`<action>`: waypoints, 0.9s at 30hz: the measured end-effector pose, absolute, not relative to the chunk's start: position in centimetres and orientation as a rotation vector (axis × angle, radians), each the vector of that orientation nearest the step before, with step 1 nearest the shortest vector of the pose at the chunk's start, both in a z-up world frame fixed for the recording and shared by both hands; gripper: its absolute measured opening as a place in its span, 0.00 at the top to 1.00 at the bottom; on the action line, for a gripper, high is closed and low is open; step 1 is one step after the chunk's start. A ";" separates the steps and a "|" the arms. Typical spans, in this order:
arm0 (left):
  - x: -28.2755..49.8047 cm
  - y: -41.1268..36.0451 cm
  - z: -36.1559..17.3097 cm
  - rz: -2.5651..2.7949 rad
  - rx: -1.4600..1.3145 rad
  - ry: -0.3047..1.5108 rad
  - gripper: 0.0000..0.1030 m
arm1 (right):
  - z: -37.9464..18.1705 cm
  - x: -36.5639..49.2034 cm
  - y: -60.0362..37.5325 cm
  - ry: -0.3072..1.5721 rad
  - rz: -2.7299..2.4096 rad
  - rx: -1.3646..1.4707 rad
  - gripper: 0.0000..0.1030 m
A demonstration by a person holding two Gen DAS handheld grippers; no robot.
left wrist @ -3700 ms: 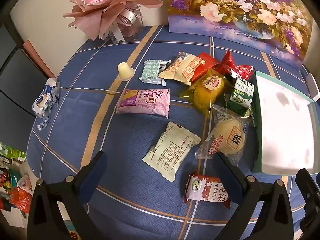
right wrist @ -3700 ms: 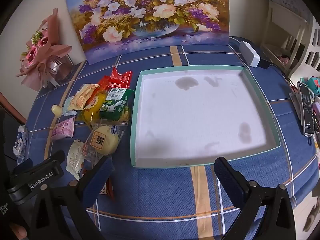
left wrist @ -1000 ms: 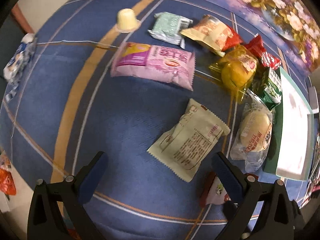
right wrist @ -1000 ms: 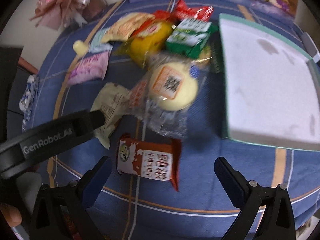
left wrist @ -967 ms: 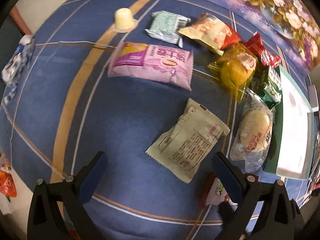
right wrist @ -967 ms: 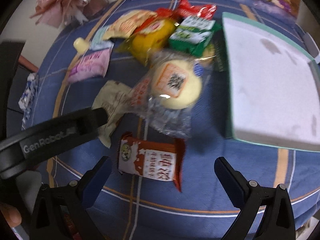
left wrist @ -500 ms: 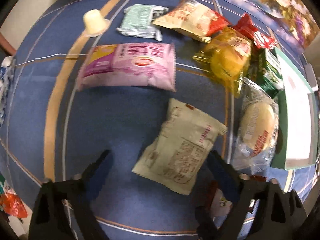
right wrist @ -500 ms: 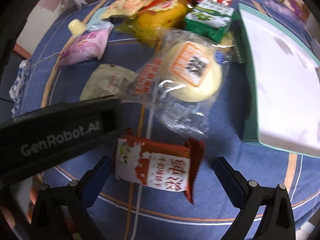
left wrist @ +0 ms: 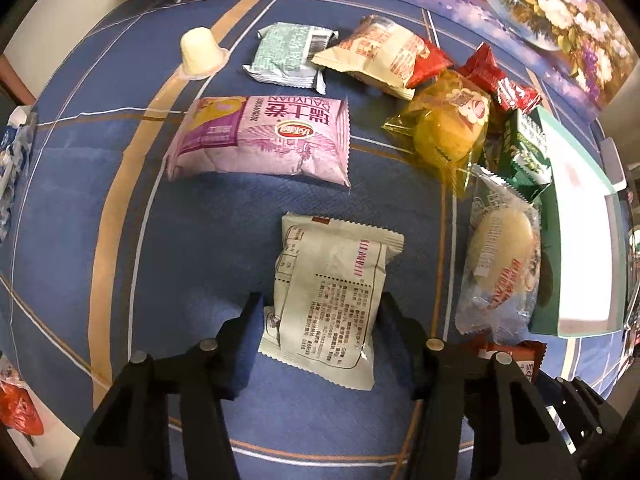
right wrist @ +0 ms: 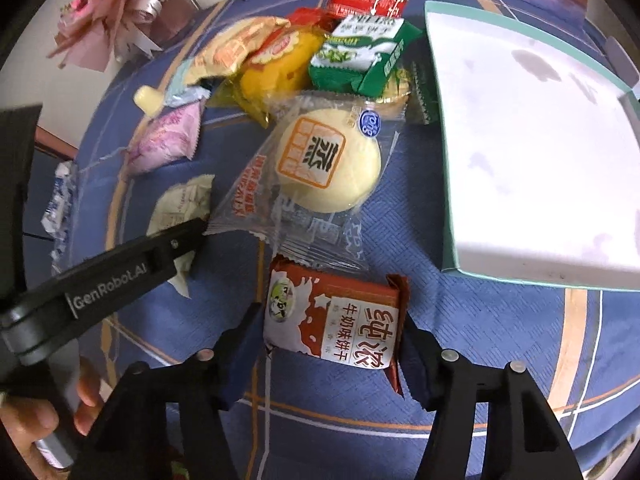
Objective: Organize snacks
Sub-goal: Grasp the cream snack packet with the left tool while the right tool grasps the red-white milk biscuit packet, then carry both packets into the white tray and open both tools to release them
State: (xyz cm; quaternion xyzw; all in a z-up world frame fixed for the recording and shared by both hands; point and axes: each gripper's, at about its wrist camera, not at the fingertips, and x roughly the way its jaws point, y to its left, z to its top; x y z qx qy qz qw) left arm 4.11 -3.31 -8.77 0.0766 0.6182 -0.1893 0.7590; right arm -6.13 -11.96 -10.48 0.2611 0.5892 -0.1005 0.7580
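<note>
Both hands are dropping closer than a second ago, left gripper (left wrist: 322, 312) closing around the cream packet (left wrist: 330, 300), right gripper (right wrist: 332, 332) closing around the brown biscuit pack (right wrist: 334, 322), both slick wrappers risking squirting free.

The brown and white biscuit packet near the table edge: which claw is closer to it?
Right. The right claw has the brown and white biscuit packet between its closing fingers. The left claw is beside it, closing around the cream packet.
</note>
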 end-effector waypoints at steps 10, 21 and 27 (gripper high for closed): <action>1.3 -1.9 -4.0 -0.403 0.116 1.291 0.48 | -4.4 -9.6 -14.4 1.116 -0.182 0.645 0.37; 1.2 -3.7 0.3 -0.460 0.144 1.244 0.48 | -0.5 -11.7 -21.4 0.986 -0.427 0.700 0.37; 1.0 -11.3 0.4 -0.560 0.163 1.243 0.48 | -1.2 -11.9 -26.4 0.969 -0.553 0.751 0.37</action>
